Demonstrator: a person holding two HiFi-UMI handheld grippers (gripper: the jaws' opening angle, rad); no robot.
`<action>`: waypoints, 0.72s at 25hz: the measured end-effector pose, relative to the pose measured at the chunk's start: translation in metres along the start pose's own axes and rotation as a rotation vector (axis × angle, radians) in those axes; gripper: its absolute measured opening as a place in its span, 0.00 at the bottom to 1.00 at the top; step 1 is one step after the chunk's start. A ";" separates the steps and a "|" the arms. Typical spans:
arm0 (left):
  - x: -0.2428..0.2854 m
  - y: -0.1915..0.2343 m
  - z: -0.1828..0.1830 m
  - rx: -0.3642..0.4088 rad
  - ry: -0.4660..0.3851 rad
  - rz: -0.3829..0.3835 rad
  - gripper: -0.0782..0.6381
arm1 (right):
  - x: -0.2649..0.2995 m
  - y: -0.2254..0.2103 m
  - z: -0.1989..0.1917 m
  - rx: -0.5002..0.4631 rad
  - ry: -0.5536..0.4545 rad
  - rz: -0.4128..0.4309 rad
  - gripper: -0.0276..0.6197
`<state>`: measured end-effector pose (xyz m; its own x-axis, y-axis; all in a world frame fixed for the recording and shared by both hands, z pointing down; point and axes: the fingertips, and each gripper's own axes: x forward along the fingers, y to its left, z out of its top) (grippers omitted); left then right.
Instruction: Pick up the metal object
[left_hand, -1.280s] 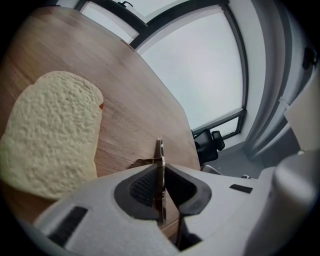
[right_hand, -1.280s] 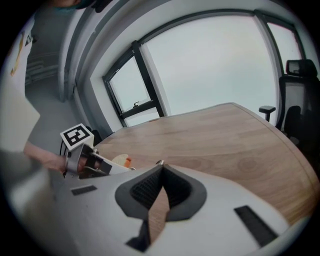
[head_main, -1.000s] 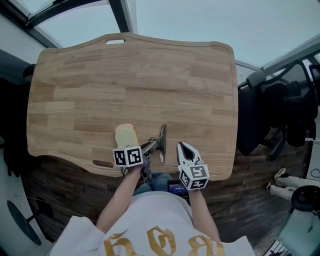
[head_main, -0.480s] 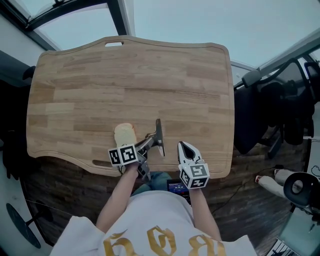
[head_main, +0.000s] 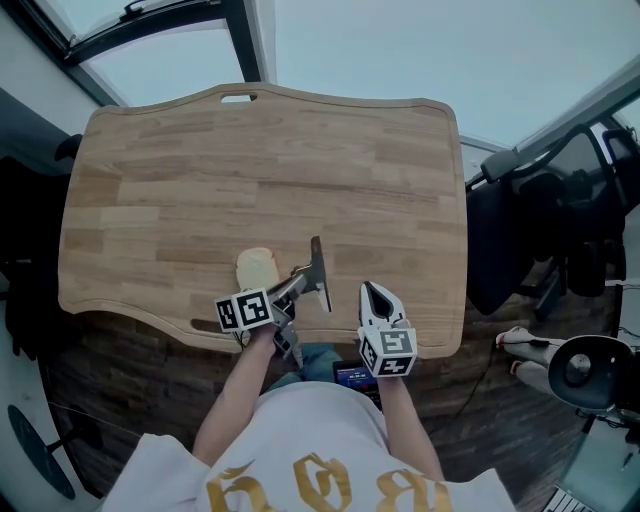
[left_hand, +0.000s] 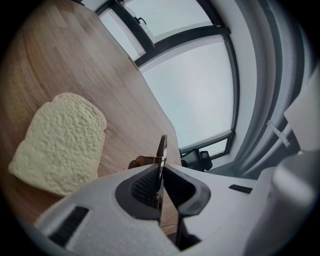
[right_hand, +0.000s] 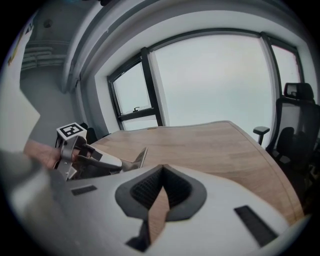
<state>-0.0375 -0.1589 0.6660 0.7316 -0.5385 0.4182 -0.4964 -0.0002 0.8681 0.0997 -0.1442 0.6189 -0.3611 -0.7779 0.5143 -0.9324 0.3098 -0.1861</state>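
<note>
A pale wooden table (head_main: 260, 160) with a slot cut near its far edge fills the head view. Toward its near edge, left of centre, a slice of bread (head_main: 256, 268) lies flat on the wood. The left gripper view shows its rough crumb and rounded top close up.

Just right of the bread is the left gripper (head_main: 300, 284), its marker cube (head_main: 245, 310) hanging over the table's front edge. Its jaws are clamped on the metal object (head_main: 318, 272) – a thin, flat, blade-like strip. In the left gripper view the strip stands edge-on between the two ribbed pads, which press on it from both sides, and its tip pokes out past them. From above, the strip runs away from the person, across the line of the jaws, over the wood near the front edge, apart from the bread. Whether its lower edge touches the table or is clear of it cannot be told.

Further right, near the strip but not touching it, the right gripper (head_main: 372, 293) points away from the person. Its jaws meet at the tips with nothing between them – only bare wood shows through the narrow wedge behind the pads in the right gripper view.

Off the table's right side stands a black office chair (right_hand: 295, 115), and large windows (right_hand: 215, 80) rise beyond the far edge.
</note>
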 end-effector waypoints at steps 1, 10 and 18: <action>-0.002 -0.002 0.002 0.001 -0.005 -0.007 0.16 | 0.000 0.002 0.002 -0.007 -0.004 0.002 0.06; -0.020 -0.020 0.010 -0.048 -0.073 -0.084 0.16 | -0.011 0.007 0.020 -0.038 -0.061 -0.009 0.06; -0.039 -0.054 0.021 -0.041 -0.120 -0.174 0.16 | -0.025 0.014 0.036 -0.067 -0.104 -0.028 0.06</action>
<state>-0.0493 -0.1555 0.5973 0.7425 -0.6297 0.2283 -0.3461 -0.0688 0.9357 0.0956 -0.1399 0.5732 -0.3382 -0.8382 0.4278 -0.9402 0.3208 -0.1148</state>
